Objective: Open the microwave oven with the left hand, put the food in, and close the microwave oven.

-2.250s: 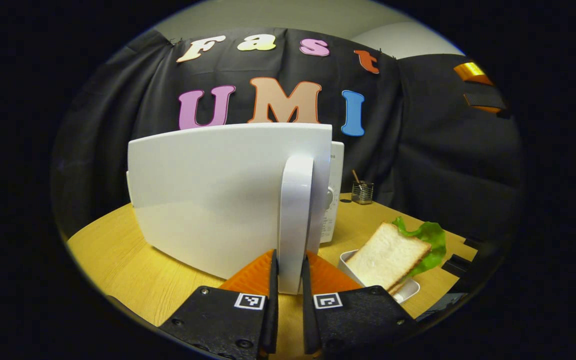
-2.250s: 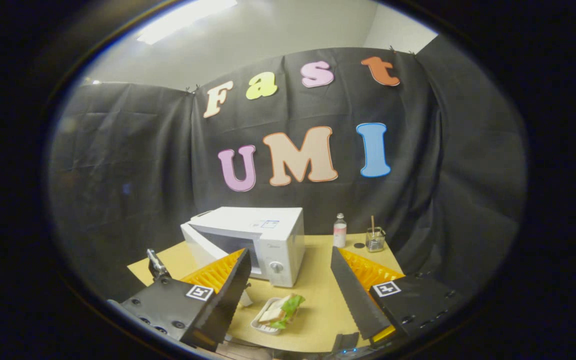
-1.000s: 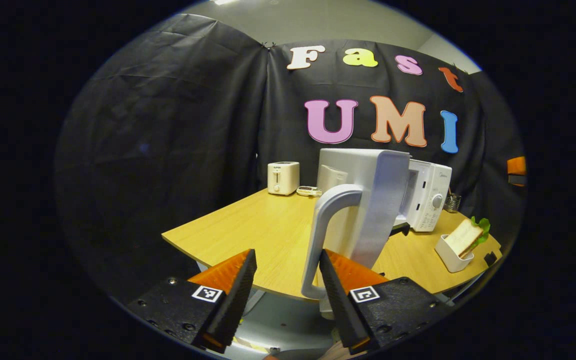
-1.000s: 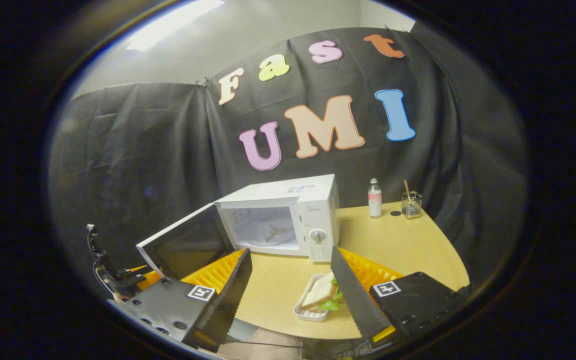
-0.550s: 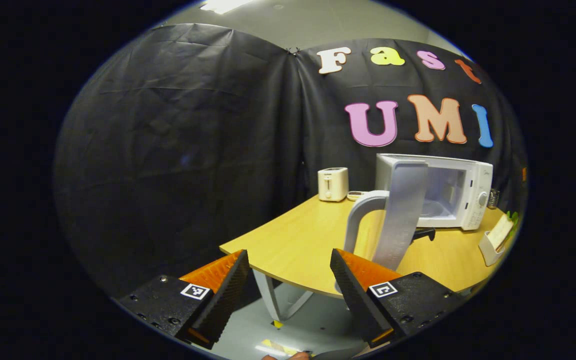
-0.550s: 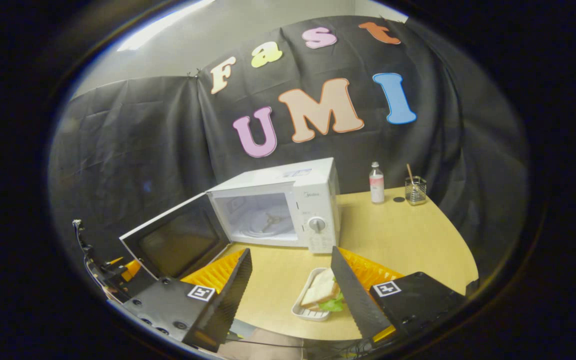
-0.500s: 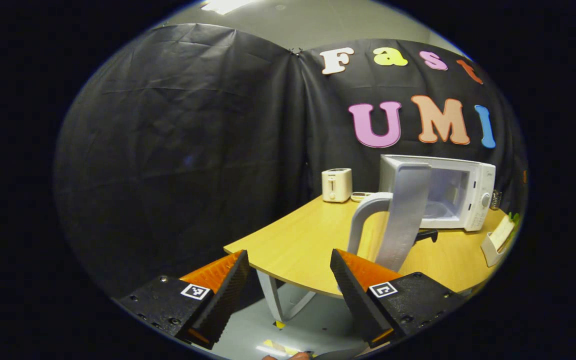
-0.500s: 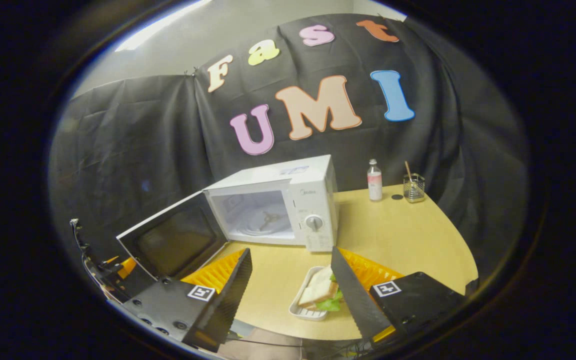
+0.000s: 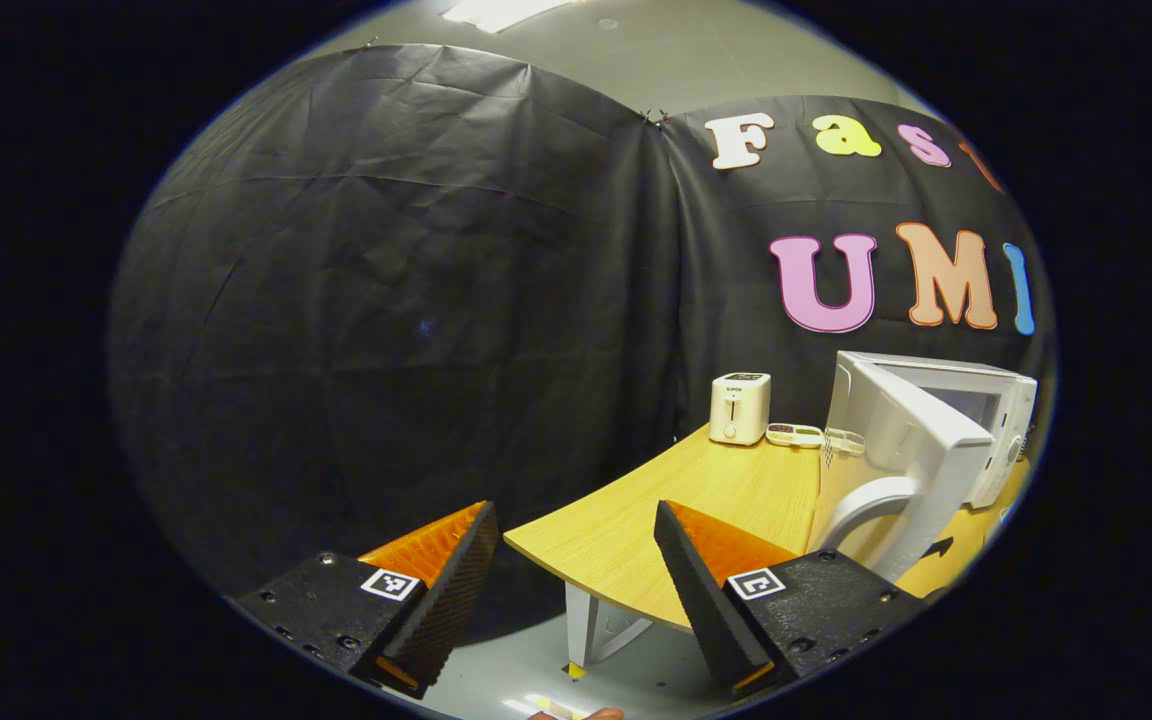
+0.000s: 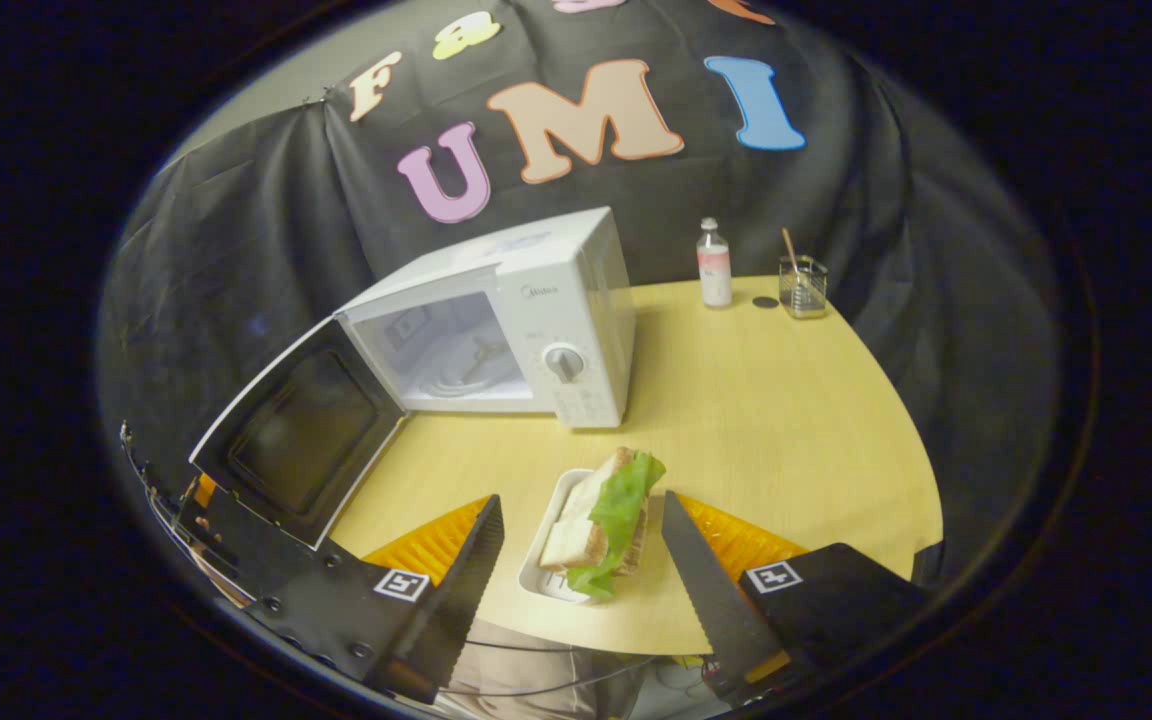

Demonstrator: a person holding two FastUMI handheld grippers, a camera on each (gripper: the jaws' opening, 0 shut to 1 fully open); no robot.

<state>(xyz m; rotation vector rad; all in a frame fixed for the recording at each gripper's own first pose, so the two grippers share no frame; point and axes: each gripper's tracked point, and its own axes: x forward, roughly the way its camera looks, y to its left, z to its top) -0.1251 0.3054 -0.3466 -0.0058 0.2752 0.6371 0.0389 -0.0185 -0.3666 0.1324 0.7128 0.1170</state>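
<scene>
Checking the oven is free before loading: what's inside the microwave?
Through the open door, the microwave cavity shows a turntable ring and bare walls, no food. Its right part is hidden behind the control panel.

Black cloth wall [image 9: 386, 300], wooden table [image 10: 766, 400], grey floor [image 9: 626, 670].

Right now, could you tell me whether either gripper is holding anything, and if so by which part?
Nothing is held. The left gripper is open off the table's edge; the right gripper is open above the sandwich.
</scene>
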